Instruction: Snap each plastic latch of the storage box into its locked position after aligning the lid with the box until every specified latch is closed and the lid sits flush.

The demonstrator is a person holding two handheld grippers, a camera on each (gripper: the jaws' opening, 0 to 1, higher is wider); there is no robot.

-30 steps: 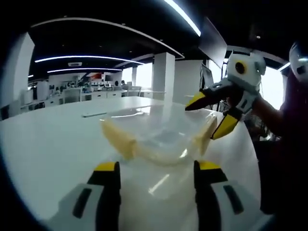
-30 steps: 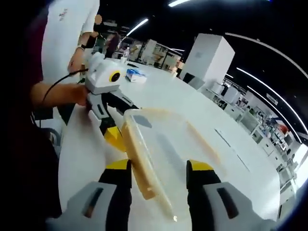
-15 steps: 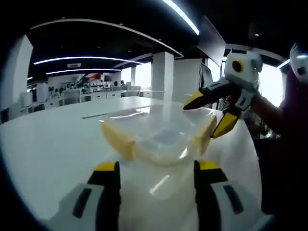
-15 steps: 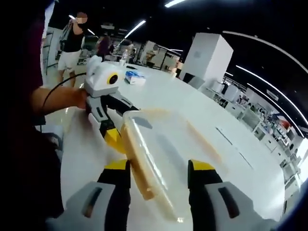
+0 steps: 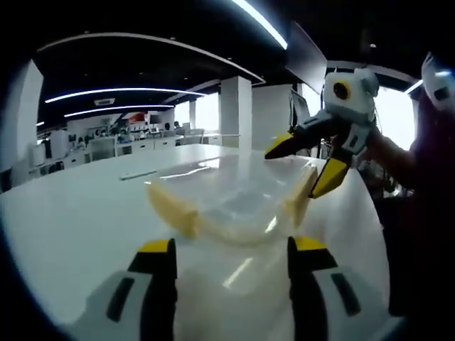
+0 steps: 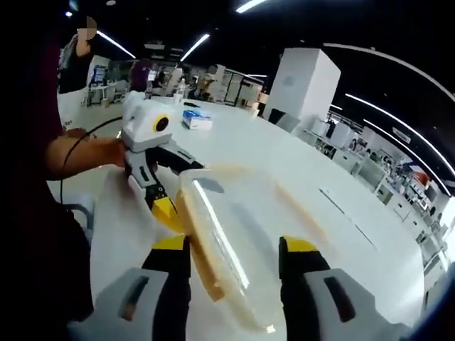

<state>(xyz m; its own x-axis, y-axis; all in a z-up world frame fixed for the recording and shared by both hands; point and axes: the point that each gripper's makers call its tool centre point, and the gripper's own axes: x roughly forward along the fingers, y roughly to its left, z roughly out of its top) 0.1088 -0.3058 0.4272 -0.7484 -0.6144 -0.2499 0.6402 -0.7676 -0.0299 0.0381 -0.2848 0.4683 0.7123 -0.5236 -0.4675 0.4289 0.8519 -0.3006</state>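
A clear plastic storage box [image 5: 238, 199] with its lid on sits on the white table [image 5: 78, 206]. Pale yellow latches stick out at its left end [image 5: 174, 207] and right end [image 5: 302, 195]. My left gripper [image 5: 232, 249] is open just short of the box, with nothing between its jaws. The right gripper [image 5: 302, 165] hangs open over the box's right end. In the right gripper view, the box [image 6: 245, 217] runs forward from my open right gripper [image 6: 234, 247], its near latch [image 6: 197, 252] by the left jaw. The left gripper [image 6: 178, 186] stands open at the box's left corner.
A small blue and white carton [image 6: 193, 119] lies farther back on the table. A person [image 6: 75, 60] stands in the background at the left. A white column [image 6: 302, 89] and desks fill the room beyond. The holder's sleeve [image 5: 426, 213] is at the right.
The right gripper has risen a little and drifted left over the box's end. The background person has shifted left. The box has not moved.
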